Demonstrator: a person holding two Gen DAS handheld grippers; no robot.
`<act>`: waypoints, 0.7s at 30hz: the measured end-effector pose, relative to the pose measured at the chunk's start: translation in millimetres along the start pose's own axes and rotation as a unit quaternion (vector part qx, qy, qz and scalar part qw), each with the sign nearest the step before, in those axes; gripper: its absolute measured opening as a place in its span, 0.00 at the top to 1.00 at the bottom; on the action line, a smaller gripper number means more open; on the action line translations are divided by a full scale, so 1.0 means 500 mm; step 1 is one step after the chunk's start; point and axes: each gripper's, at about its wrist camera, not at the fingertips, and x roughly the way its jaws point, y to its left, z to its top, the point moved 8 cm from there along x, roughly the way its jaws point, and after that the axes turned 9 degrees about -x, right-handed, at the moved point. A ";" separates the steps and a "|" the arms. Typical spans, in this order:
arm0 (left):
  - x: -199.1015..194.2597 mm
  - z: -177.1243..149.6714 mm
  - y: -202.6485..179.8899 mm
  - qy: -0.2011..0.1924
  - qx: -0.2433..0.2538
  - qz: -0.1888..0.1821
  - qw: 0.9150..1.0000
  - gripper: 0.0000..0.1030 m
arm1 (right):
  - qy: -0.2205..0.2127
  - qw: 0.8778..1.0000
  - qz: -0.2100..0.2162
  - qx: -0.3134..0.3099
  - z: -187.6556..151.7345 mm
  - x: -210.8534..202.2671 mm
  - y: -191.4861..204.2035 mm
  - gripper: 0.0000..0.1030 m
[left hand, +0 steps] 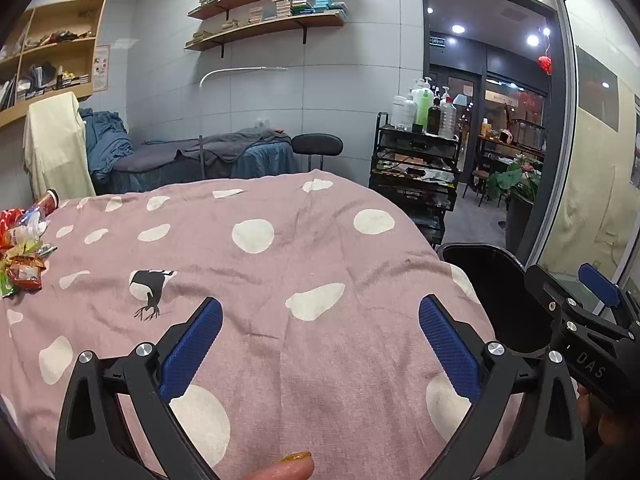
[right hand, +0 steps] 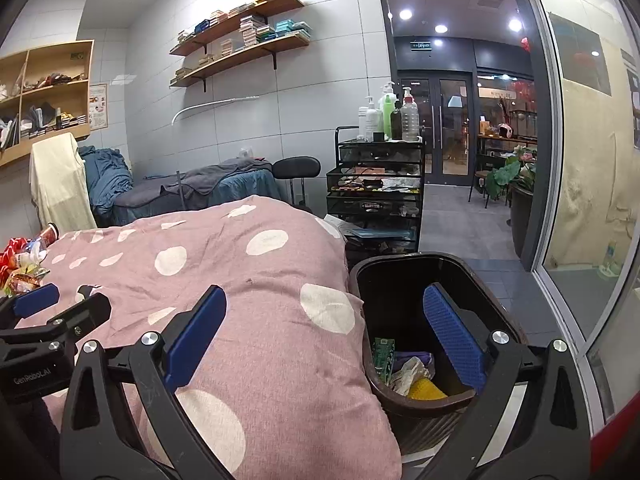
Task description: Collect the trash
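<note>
Snack wrappers [left hand: 22, 252] are lying heaped at the far left edge of the polka-dot bedspread [left hand: 280, 280], well apart from both tools. The left gripper [left hand: 320, 344] is hovering over bare cloth, fingers released and empty. The right gripper [right hand: 324, 336] is idling spread-open above the black trash bin [right hand: 472, 268], which already holds scraps

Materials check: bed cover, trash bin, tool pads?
Bed cover: looks like soft woven cotton, matte pink with white dots; it creases and folds.
Trash bin: seemingly hard plastic, dark and glossy; its rim reflects light.
Right tool pads: probably rubber or textured plastic, blue with a fine grid pattern.
</note>
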 end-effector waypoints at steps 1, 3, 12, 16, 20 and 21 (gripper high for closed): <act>0.000 0.000 -0.001 -0.001 0.000 -0.001 1.000 0.05 | 0.000 1.000 0.000 0.000 -0.001 -0.001 -0.001 0.05; -0.002 0.000 -0.003 -0.002 0.001 -0.002 1.000 0.05 | 0.000 1.000 -0.003 0.000 0.000 -0.002 -0.004 0.05; -0.004 -0.001 -0.007 -0.006 0.003 0.000 1.000 0.05 | 0.004 1.000 -0.001 0.003 -0.005 -0.001 -0.013 0.05; -0.004 -0.003 -0.008 -0.006 0.001 0.000 1.000 0.05 | 0.005 1.000 -0.001 0.005 -0.008 -0.001 -0.013 0.05; -0.004 -0.005 -0.010 -0.005 0.001 0.001 1.000 0.05 | 0.005 1.000 -0.001 0.004 -0.008 0.000 -0.014 0.05; -0.004 -0.005 -0.010 -0.005 0.001 0.001 1.000 0.05 | 0.005 1.000 -0.001 0.004 -0.008 0.000 -0.014 0.05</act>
